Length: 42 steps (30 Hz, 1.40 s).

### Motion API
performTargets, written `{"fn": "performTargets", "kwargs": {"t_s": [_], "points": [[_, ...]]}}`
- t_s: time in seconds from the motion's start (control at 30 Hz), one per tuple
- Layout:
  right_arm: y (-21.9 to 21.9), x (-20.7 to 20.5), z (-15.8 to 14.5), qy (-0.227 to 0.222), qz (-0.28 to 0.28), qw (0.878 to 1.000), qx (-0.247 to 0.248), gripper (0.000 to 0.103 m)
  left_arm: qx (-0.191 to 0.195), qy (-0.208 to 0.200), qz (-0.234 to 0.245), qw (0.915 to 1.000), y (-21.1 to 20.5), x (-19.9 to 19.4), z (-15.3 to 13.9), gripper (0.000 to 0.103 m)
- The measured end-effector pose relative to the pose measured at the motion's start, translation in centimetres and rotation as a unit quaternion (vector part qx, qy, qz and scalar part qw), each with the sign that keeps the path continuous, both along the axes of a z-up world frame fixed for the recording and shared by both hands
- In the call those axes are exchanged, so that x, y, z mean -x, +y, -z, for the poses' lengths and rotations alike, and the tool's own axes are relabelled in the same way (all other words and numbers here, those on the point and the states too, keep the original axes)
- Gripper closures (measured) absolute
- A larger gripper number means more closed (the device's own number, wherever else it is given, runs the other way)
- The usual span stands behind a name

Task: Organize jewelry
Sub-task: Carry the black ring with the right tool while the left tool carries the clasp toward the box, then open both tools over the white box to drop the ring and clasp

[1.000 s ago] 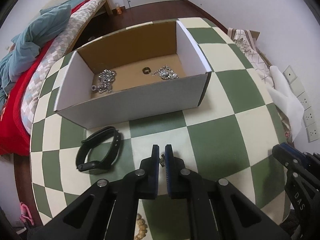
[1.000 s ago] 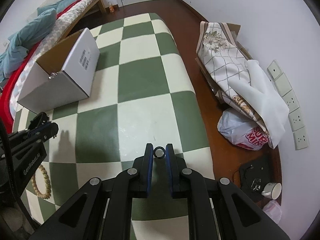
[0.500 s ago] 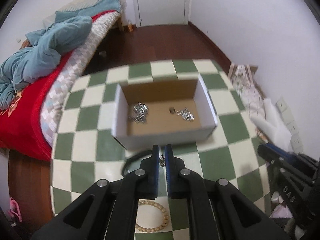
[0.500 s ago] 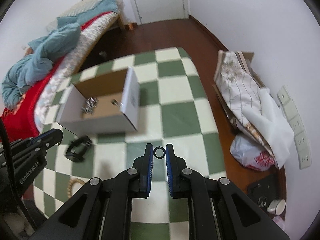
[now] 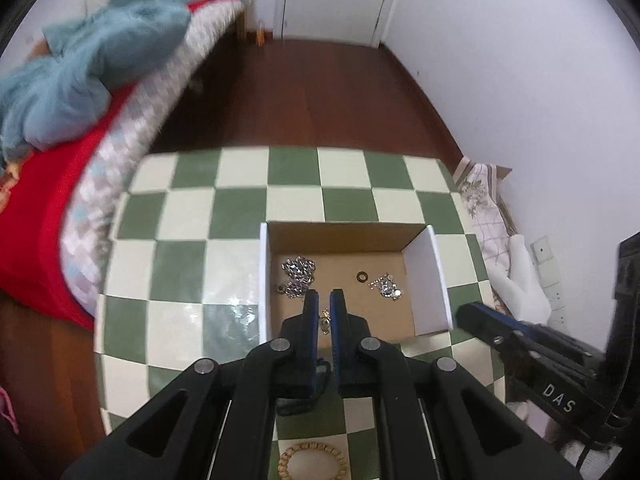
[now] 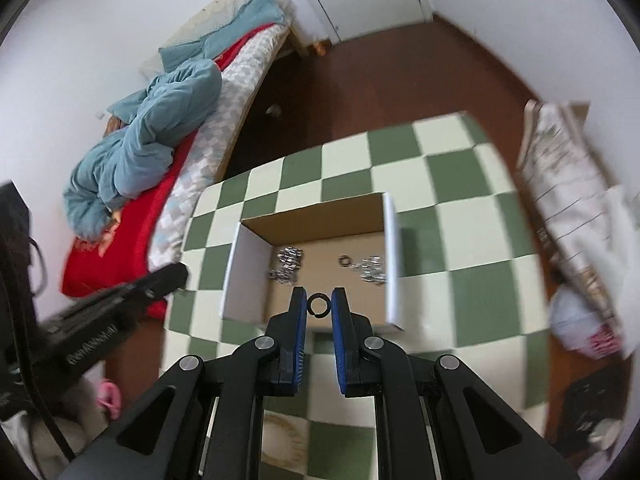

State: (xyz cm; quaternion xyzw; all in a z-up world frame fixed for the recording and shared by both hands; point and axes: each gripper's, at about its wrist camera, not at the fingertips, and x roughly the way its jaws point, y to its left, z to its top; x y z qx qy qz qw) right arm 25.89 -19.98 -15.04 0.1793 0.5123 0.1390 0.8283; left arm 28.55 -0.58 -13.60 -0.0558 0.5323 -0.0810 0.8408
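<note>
An open cardboard box (image 5: 428,280) (image 6: 390,264) stands on the green and cream checked table. It holds two silver chain piles (image 5: 298,272) (image 5: 385,285) and a dark ring (image 5: 362,275). My left gripper (image 5: 324,308) is shut on a small gold and silver trinket (image 5: 324,321), high above the box. My right gripper (image 6: 319,302) is shut on a black ring (image 6: 319,304), also high above the box's near side. A beaded bracelet (image 5: 312,462) lies on the table below the left gripper.
A bed with a red cover and a blue quilt (image 5: 80,52) stands left of the table (image 5: 180,256). A folded patterned cloth (image 6: 568,184) and a plastic bag (image 6: 588,328) lie on the floor at the right. The other gripper (image 5: 532,356) shows at the right edge.
Both grippers have risen high and moved over the box, each still holding its piece. The table now looks small below. The black wristband has gone out of sight.
</note>
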Motion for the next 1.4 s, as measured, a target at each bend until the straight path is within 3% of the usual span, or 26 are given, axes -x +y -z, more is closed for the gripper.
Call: {"fn": "performTargets", "kwargs": {"t_s": [0.23, 0.33, 0.37, 0.4, 0.43, 0.47, 0.5, 0.57, 0.63, 0.7, 0.73, 0.87, 1.17, 1.4], "points": [[0.7, -4.7, 4.4, 0.066, 0.001, 0.998, -0.023, 0.090, 0.035, 0.075, 0.013, 0.9965, 0.1, -3.6, 4.0, 0.099], [0.5, -5.7, 5.3, 0.087, 0.004, 0.996, -0.026, 0.088, 0.038, 0.085, 0.006, 0.9957, 0.3, -4.0, 4.6, 0.090], [0.3, -5.9, 5.4, 0.091, 0.008, 0.995, -0.026, 0.081, 0.030, 0.081, 0.002, 0.9962, 0.3, -4.1, 4.6, 0.085], [0.3, -5.9, 5.4, 0.088, 0.010, 0.996, -0.025, 0.067, 0.025, 0.075, -0.004, 0.9968, 0.5, -4.0, 4.4, 0.063], [0.2, -5.9, 5.2, 0.084, 0.014, 0.996, -0.022, 0.060, 0.024, 0.071, -0.009, 0.9971, 0.7, -4.0, 4.4, 0.025], [-0.1, -5.9, 5.0, 0.083, 0.014, 0.996, -0.022, 0.045, 0.021, 0.065, -0.015, 0.9975, 0.9, -4.0, 4.1, 0.012], [-0.2, -5.9, 4.8, 0.082, 0.016, 0.996, -0.016, 0.041, 0.019, 0.054, -0.021, 0.9981, 1.2, -3.9, 3.7, 0.009], [-0.3, -5.5, 4.1, 0.068, 0.021, 0.997, 0.009, 0.041, 0.012, 0.048, -0.028, 0.9984, 1.7, -3.7, 3.2, 0.009], [-0.2, -5.2, 3.5, 0.062, 0.025, 0.997, 0.050, 0.034, -0.020, 0.037, -0.037, 0.9984, 2.0, -3.5, 2.8, 0.006], [0.1, -4.7, 2.9, 0.053, 0.024, 0.993, 0.099, 0.011, -0.064, 0.020, -0.045, 0.9967, 2.3, -2.9, 2.5, 0.000], [0.4, -4.3, 2.7, 0.049, 0.022, 0.989, 0.136, 0.007, -0.083, 0.013, -0.050, 0.9952, 2.4, -2.6, 2.4, 0.000], [1.6, -2.9, 3.0, 0.048, 0.008, 0.976, 0.214, 0.001, -0.129, -0.002, -0.068, 0.9893, 3.0, -0.9, 2.5, 0.000], [2.9, 0.3, 1.5, 0.031, 0.012, 0.972, 0.233, 0.000, -0.146, -0.038, -0.087, 0.9847, 3.4, 3.1, -0.1, 0.000], [3.0, 3.1, -2.6, -0.002, 0.030, 0.972, 0.233, 0.000, -0.150, -0.072, -0.084, 0.9825, 3.1, 6.4, -3.7, 0.000]]}}
